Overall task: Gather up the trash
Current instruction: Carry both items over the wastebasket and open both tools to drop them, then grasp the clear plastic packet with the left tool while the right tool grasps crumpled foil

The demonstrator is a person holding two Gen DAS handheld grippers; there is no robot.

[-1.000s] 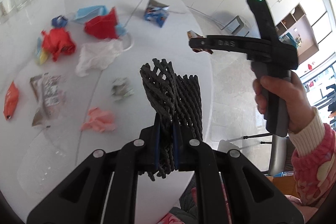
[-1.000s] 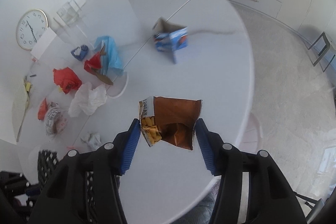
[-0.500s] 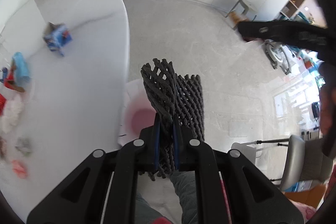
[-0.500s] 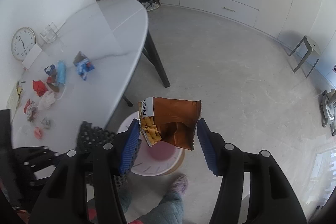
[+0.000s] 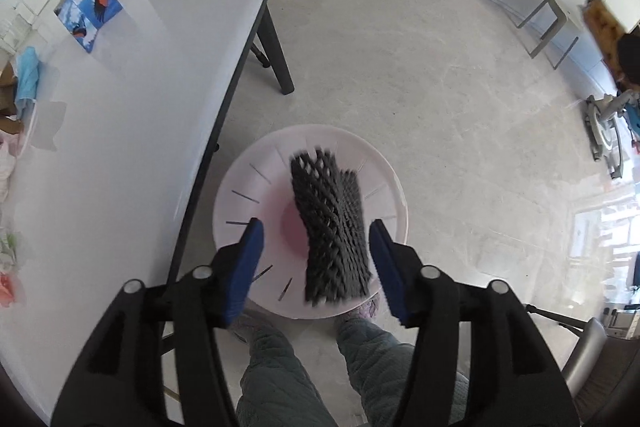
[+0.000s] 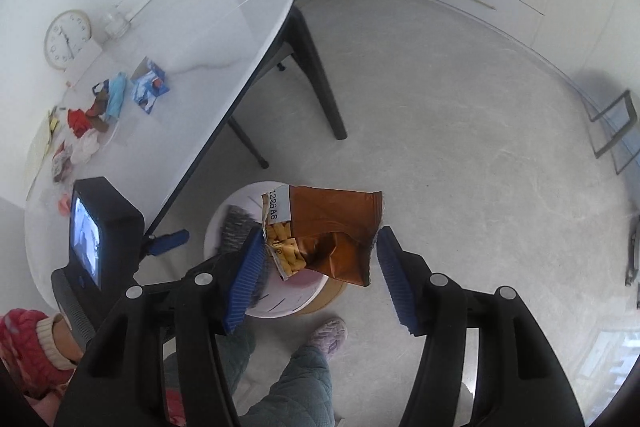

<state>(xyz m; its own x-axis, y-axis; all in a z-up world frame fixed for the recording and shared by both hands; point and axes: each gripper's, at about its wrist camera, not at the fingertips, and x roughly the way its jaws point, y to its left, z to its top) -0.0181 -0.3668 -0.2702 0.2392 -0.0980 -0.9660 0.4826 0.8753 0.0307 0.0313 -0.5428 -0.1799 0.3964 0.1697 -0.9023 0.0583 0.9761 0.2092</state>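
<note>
My left gripper [image 5: 314, 259] is open above the white bin [image 5: 248, 195] on the floor. The black foam net [image 5: 330, 227] is free between its fingers, blurred, over the bin's mouth. It also shows in the right wrist view [image 6: 236, 227] inside the bin [image 6: 224, 223]. My right gripper [image 6: 320, 259] holds a brown snack bag [image 6: 332, 231] with yellow print between its blue pads, above the bin's right side. Its fingers stand wide and the bag spans the gap. The left gripper's body [image 6: 104, 227] sits left of the bin.
The white table [image 5: 120, 147] stands left of the bin with several wrappers: a blue carton [image 5: 90, 9], a blue mask [image 5: 26, 75], red and white scraps [image 6: 86, 123]. A wall clock [image 6: 66, 39] leans at the back. My legs and slippers [image 6: 328, 337] are beside the bin.
Both grippers swung from the table out over the floor bin. My left gripper opened and let go of the black foam net. The right gripper still holds the snack bag.
</note>
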